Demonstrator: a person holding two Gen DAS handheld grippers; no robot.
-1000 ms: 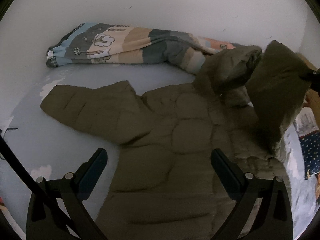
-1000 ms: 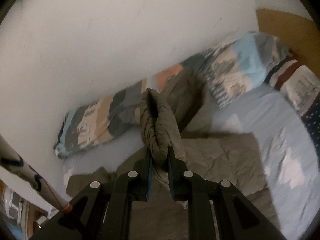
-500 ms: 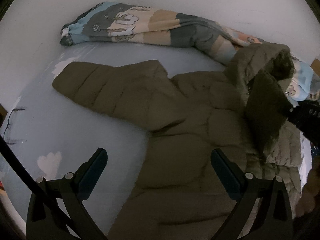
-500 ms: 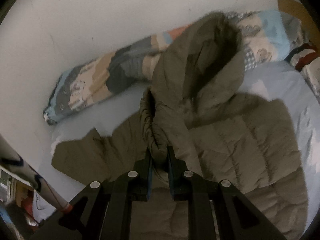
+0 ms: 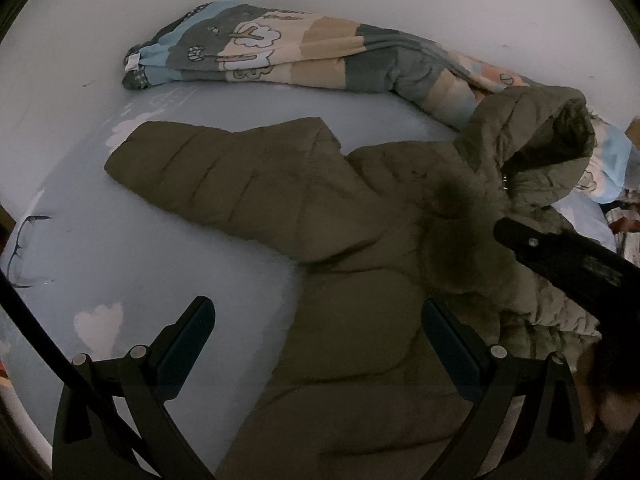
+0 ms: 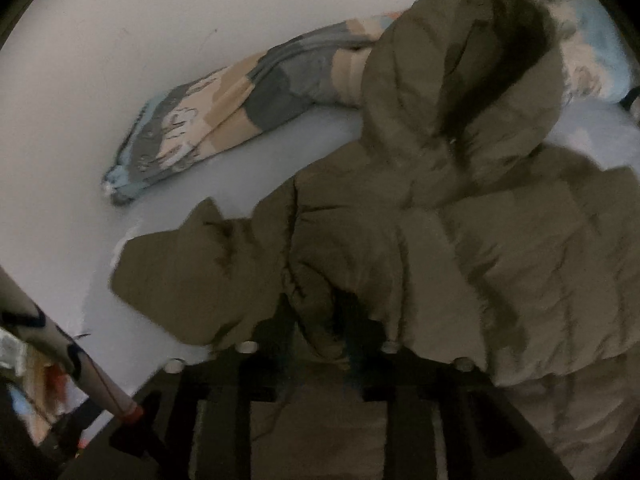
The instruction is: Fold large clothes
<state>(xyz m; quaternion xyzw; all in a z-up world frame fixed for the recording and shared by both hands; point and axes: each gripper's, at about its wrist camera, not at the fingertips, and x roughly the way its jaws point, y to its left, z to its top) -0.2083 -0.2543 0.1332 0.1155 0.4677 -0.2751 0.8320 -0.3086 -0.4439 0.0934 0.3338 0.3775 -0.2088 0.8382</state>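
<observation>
Left wrist view: the left gripper [image 5: 318, 344] hangs with fingers wide apart and nothing between them. The puffer jacket [image 5: 372, 264] lies flat on the bed [image 5: 80, 264] beneath and beyond the right fingertip, its sleeve [image 5: 224, 176] stretched ahead of the left one. Padding is soft, bulky and springy; grip at cuff or hem.

Right wrist view: the right gripper [image 6: 320, 344] has just been opening; the folded-over sleeve cuff [image 6: 332, 320] lies between the fingers, apparently released.

Dim, fisheye-warped views (right one motion-blurred).
</observation>
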